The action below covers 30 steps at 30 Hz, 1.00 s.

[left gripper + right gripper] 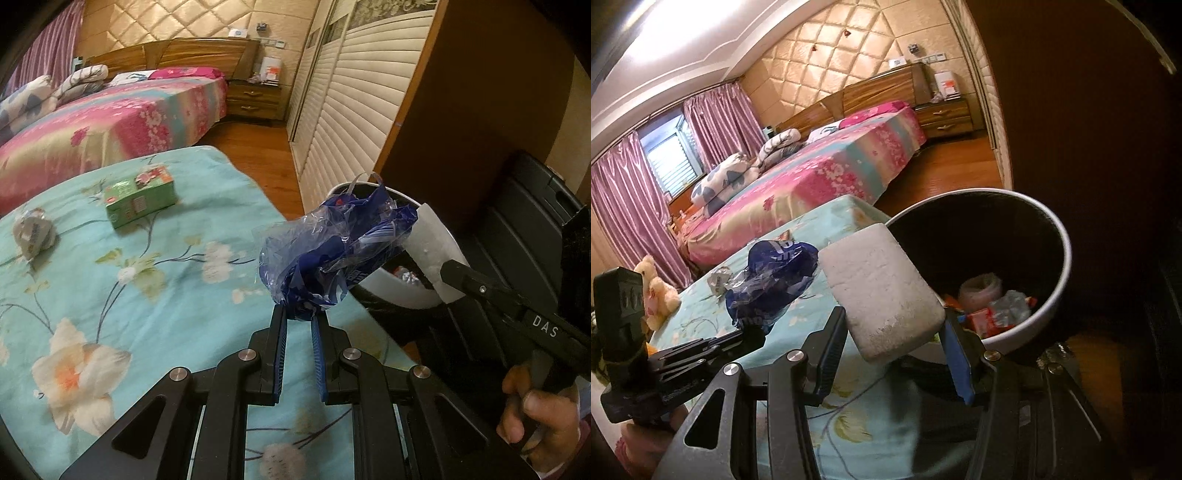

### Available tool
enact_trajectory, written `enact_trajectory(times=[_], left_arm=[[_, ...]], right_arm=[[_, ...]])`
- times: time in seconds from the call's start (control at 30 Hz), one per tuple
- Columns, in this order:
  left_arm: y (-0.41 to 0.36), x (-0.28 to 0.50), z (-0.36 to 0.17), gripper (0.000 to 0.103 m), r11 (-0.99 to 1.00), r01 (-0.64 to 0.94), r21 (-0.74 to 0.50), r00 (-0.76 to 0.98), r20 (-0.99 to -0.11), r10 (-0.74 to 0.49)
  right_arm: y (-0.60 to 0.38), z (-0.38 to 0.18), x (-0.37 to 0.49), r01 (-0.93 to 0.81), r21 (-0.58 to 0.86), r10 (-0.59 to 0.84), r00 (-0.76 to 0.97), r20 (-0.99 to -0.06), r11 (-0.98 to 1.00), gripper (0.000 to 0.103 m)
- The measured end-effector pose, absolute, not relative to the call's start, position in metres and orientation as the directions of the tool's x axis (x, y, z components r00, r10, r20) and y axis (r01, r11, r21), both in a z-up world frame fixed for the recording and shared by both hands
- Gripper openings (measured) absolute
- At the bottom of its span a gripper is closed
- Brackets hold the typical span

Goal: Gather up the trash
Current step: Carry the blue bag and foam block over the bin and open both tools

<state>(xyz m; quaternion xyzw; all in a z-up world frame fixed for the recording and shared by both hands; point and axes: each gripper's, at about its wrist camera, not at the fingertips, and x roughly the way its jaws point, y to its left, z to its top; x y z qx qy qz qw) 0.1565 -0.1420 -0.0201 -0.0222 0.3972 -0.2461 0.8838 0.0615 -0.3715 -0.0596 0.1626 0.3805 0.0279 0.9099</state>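
My left gripper (298,315) is shut on a crumpled blue and clear plastic wrapper (332,251), which hangs in the air over the edge of the turquoise floral cloth (147,295), close to the white bin (399,291). In the right wrist view the wrapper (772,284) and left gripper (753,334) appear at the left. My right gripper (894,317) is shut on a white foam block (882,291), held just before the bin's rim (1060,258). The bin holds several wrappers and a pale container (982,291). The right gripper (447,273) and foam block (428,243) also show beside the bin.
A green carton (140,199) and a crumpled paper wad (33,232) lie on the floral cloth. A teddy bear (653,291) sits at its far edge. Behind are a pink bed (129,122), a nightstand (255,99), a slatted wardrobe (351,110) and a black case (524,221).
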Motion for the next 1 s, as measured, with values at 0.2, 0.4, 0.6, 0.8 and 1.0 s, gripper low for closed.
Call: enact_trajectory(times=[0.2, 0.4, 0.6, 0.8, 1.0], left_arm=[[-0.159, 0.161, -0.019, 0.012, 0.875, 0.428, -0.227, 0.563, -0.69, -0.454], [-0.18, 0.166, -0.019, 0.012, 0.865, 0.459, -0.204, 0.555, -0.694, -0.458], [-0.199, 0.173, -0.019, 0.012, 0.858, 0.481, -0.181, 0.547, -0.703, -0.455], [-0.212, 0.179, -0.019, 0.012, 0.853, 0.495, -0.167, 0.542, -0.708, -0.453], [-0.22, 0.188, -0.019, 0.012, 0.849, 0.501, -0.167, 0.535, -0.712, -0.455]], right_arm=[[-0.387, -0.061, 0.058, 0.112, 0.319, 0.147, 0.715, -0.684, 0.941, 0.052], [-0.399, -0.06, 0.057, 0.129, 0.313, 0.128, 0.719, -0.683, 0.941, 0.052], [-0.405, -0.059, 0.06, 0.149, 0.311, 0.111, 0.722, -0.683, 0.939, 0.052], [-0.414, -0.061, 0.063, 0.169, 0.307, 0.096, 0.719, -0.689, 0.936, 0.052], [-0.418, -0.061, 0.067, 0.175, 0.301, 0.089, 0.715, -0.693, 0.937, 0.052]])
